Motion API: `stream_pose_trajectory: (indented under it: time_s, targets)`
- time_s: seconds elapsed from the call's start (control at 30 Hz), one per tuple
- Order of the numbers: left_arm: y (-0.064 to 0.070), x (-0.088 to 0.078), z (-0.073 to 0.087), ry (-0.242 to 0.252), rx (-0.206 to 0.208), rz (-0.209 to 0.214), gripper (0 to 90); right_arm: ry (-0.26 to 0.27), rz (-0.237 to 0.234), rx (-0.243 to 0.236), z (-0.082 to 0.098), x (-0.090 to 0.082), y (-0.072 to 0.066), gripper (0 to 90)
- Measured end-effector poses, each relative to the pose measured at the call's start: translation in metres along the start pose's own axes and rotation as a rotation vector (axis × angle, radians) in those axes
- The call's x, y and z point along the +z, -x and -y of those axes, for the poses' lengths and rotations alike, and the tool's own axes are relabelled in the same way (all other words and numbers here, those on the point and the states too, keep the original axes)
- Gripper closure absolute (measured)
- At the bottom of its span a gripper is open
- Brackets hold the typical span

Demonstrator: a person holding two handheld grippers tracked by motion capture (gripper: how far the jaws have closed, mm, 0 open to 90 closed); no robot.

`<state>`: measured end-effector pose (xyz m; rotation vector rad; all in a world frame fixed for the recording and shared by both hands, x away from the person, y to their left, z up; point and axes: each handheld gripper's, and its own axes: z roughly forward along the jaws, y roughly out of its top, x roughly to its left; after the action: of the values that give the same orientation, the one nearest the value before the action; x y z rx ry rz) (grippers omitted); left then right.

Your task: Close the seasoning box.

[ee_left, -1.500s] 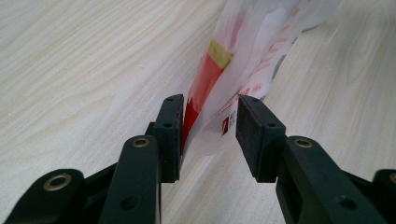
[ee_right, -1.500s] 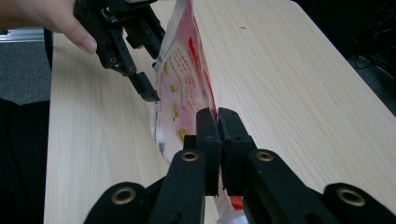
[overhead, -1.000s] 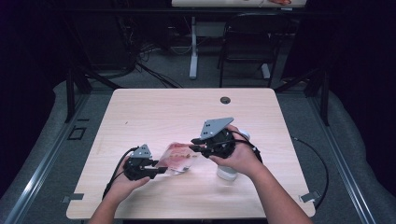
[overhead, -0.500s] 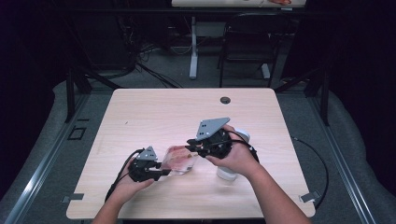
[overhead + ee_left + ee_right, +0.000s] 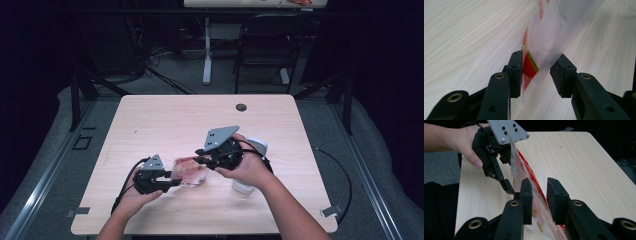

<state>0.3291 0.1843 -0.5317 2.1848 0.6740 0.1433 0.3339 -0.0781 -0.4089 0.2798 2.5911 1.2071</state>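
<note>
A clear plastic bag point(image 5: 191, 172) with red print stands on edge on the wooden table point(image 5: 165, 125), between my two grippers. My left gripper point(image 5: 175, 183) comes at its left end. In the left gripper view the bag point(image 5: 549, 37) runs between the jaws of the left gripper point(image 5: 537, 71); one pad touches it and the other stands off. My right gripper point(image 5: 198, 160) is at the bag's upper right edge. In the right gripper view the bag point(image 5: 524, 175) passes through the gap of the right gripper point(image 5: 539, 192) without being pinched. Both pairs of jaws have just been opening.
A white cylindrical object point(image 5: 244, 186) lies under my right hand near the table's front right. A small dark hole point(image 5: 241, 107) sits near the far edge. Beyond the table are table legs and a chair. Each gripper trails a black cable.
Both hands and the bag stay about where they were. The right gripper has shifted only slightly along the bag's top edge.
</note>
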Motion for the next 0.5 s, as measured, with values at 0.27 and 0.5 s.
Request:
stream_pose_trajectory:
  time_s: [0.27,0.5]
  targets:
    - [0.002,-0.008,-0.001,0.021,0.004,-0.005,64.8,0.015,-0.012,-0.006,-0.004,0.003,-0.004,70.9]
    - [0.002,-0.011,0.001,0.02,-0.004,0.0,66.0,0.023,-0.019,-0.009,-0.009,0.005,-0.007,67.2]
